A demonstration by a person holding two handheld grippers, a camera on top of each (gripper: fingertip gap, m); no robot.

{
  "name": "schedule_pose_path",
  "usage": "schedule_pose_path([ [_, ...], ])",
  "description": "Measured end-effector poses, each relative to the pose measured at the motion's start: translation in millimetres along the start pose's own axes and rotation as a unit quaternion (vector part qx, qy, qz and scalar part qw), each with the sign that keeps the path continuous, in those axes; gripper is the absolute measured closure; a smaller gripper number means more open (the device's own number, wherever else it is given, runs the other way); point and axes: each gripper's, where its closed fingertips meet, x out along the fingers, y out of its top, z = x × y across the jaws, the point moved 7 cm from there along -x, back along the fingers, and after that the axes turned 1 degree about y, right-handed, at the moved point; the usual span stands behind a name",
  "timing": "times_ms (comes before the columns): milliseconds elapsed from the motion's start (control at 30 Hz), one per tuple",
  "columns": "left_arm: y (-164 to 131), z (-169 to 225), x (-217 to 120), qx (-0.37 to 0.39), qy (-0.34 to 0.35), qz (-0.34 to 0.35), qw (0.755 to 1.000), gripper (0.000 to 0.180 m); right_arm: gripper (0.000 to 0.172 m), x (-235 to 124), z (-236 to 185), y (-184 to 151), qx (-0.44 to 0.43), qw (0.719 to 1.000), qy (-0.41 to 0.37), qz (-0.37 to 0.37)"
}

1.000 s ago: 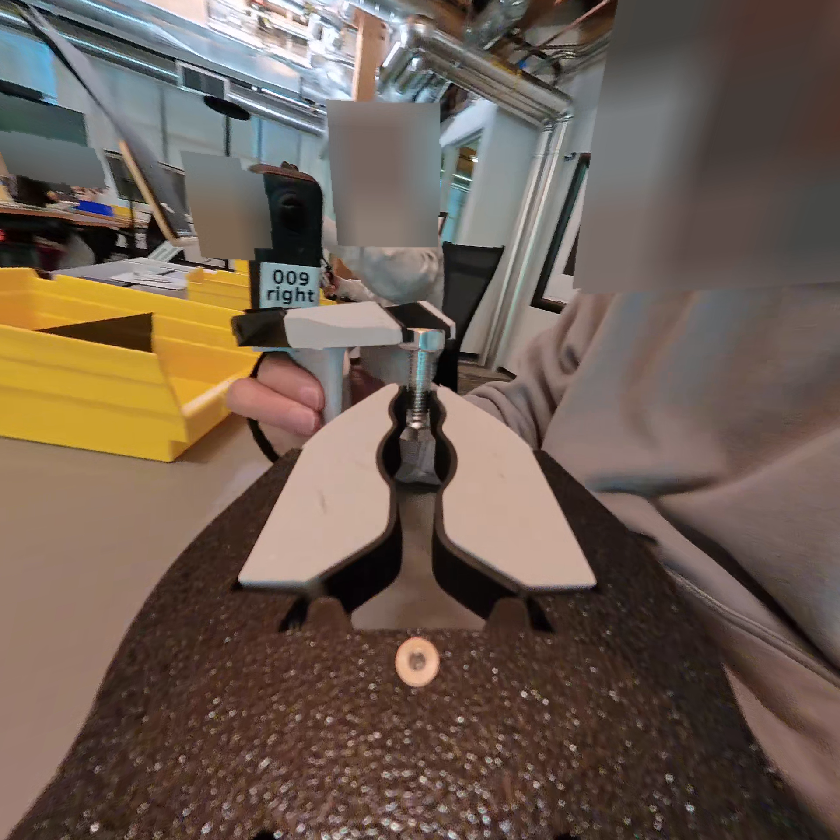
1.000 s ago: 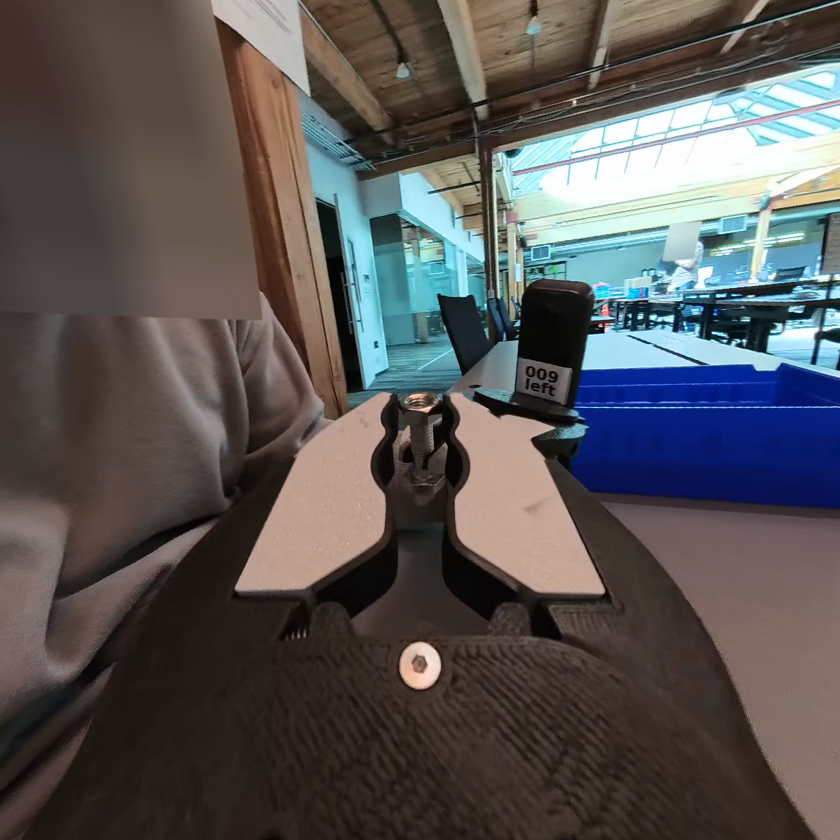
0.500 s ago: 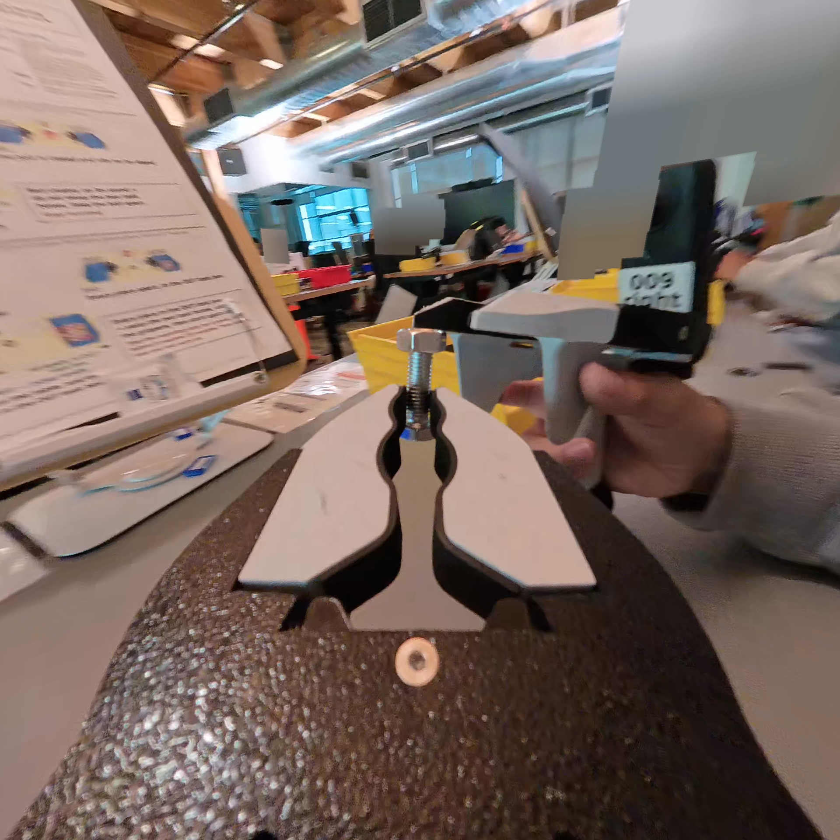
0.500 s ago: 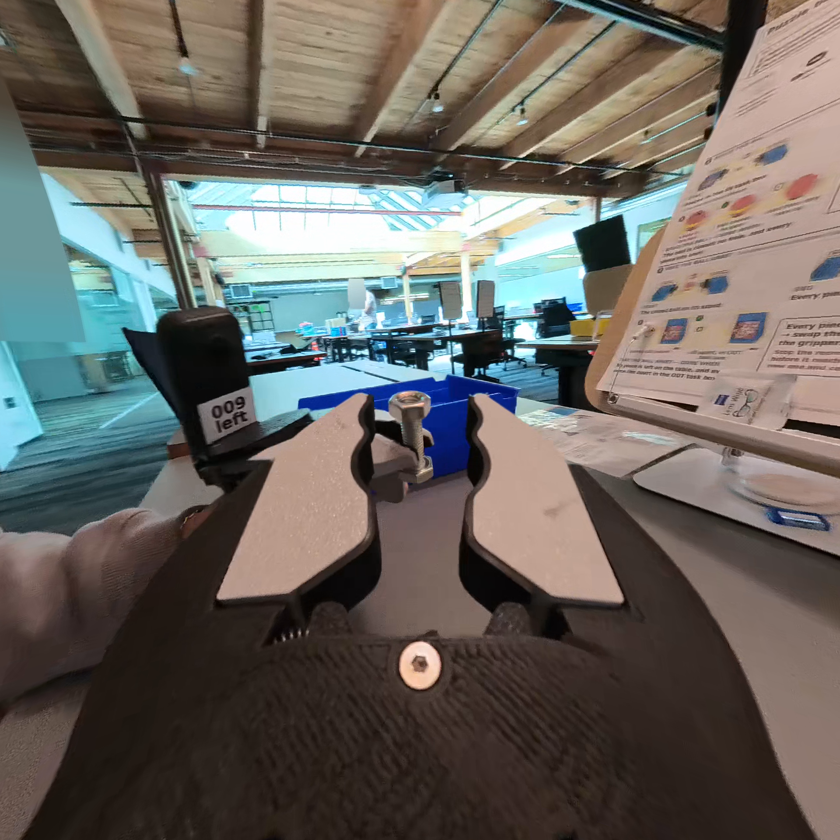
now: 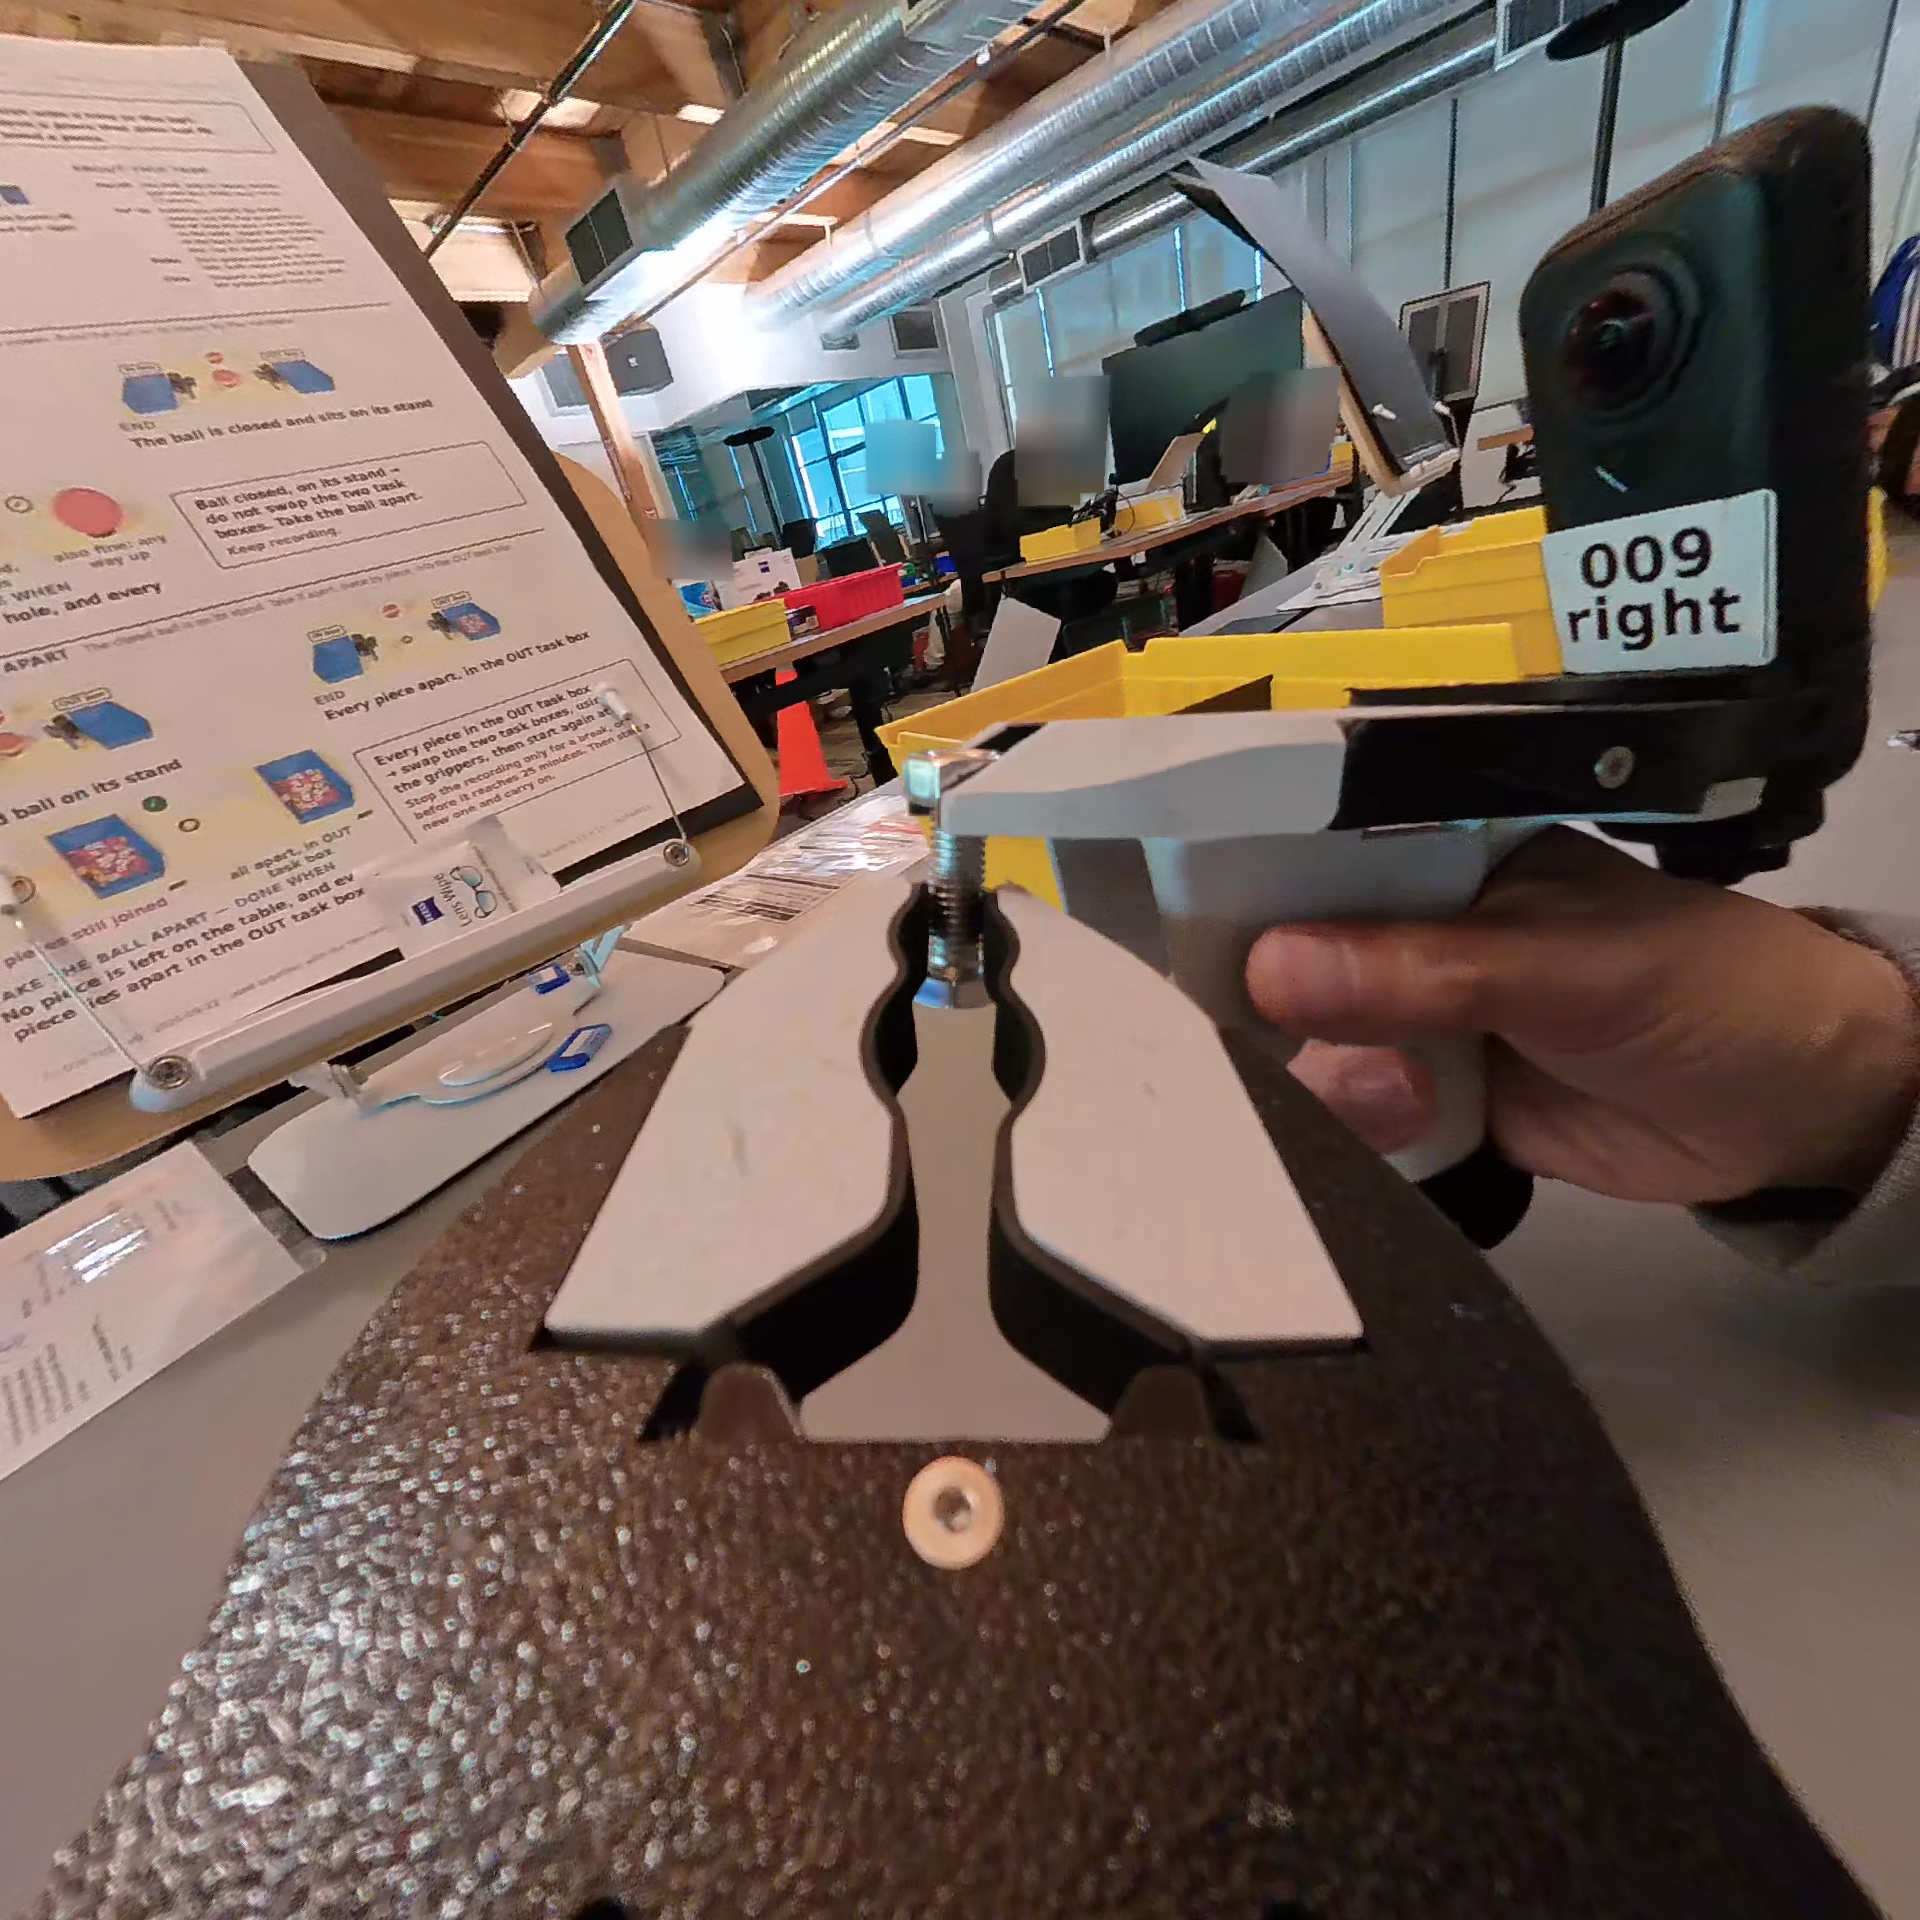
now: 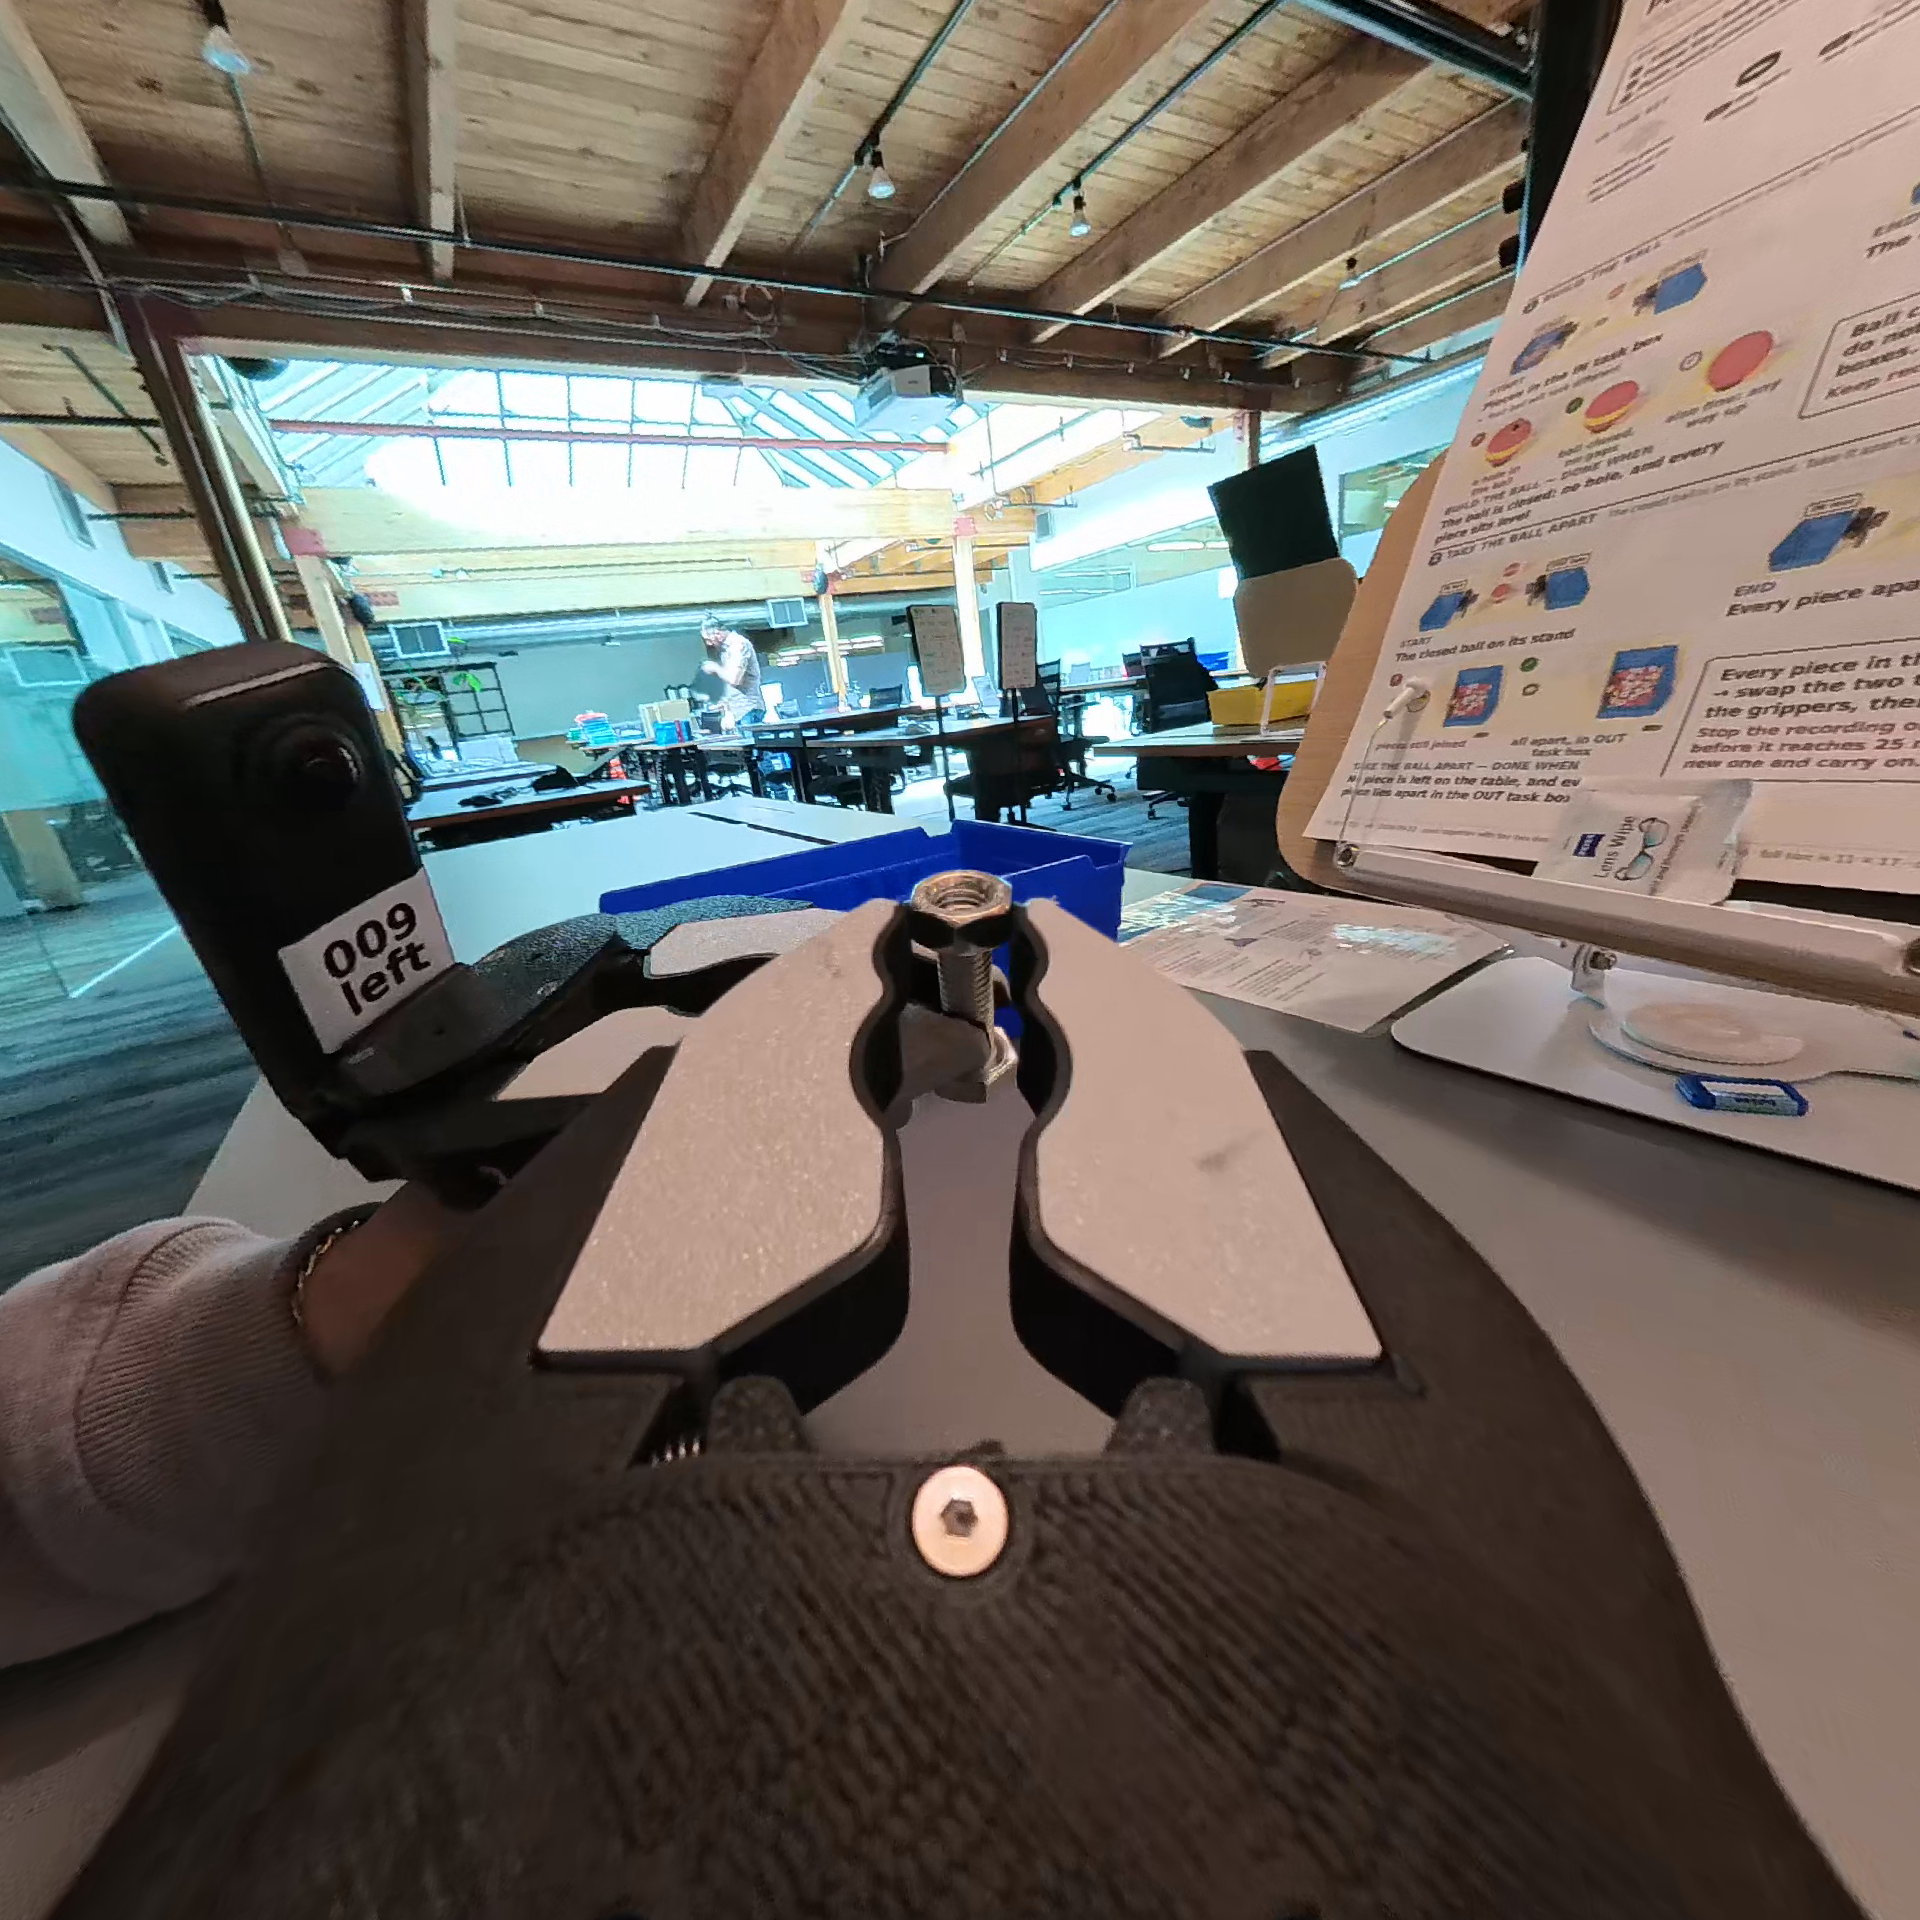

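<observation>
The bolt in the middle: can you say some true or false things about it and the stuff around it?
1. The left hand-held gripper pinches a silver bolt by its threads. True.
2. The right hand-held gripper is closed on the nut at the bolt's end. True.
3. The bin behind the nut is red. False: the bin is blue.
4. The bolt lies flat on the table. False: both grippers hold it above the table.
5. Yellow bins sit behind the right gripper. True.

Both hand-held grippers, left [image 5: 951, 935] and right [image 6: 958, 925], apparently clamped.
</observation>
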Motion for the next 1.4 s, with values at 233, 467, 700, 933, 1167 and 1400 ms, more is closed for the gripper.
schedule_pose_path([
  [233, 0, -2, -1, -0.017, -0.049, -0.011, 0.999, 0.172, 0.155, -1, 2, 3, -0.032, 0.997, 0.052, -0.046],
  [467, 3, 5, -20, -0.207, -0.392, 0.005, 0.897, 0.172, 0.155, -21, -10, 9, 0.038, 0.945, 0.315, -0.081],
  [700, 9, 20, -24, -0.251, -0.486, 0.030, 0.836, 0.172, 0.155, -26, -25, 14, 0.061, 0.910, 0.407, -0.049],
  [933, 5, 24, -15, -0.203, -0.429, 0.023, 0.880, 0.172, 0.155, -36, 2, 38, 0.055, 0.950, 0.307, 0.031],
  [1167, -5, -5, -7, -0.175, -0.249, 0.008, 0.952, 0.172, 0.155, -145, 125, 72, -0.150, 0.885, -0.409, -0.165],
  [1400, -13, -8, -2, -0.188, -0.218, -0.026, 0.957, 0.172, 0.155, -202, 168, 34, -0.074, 0.784, -0.473, -0.395],
])
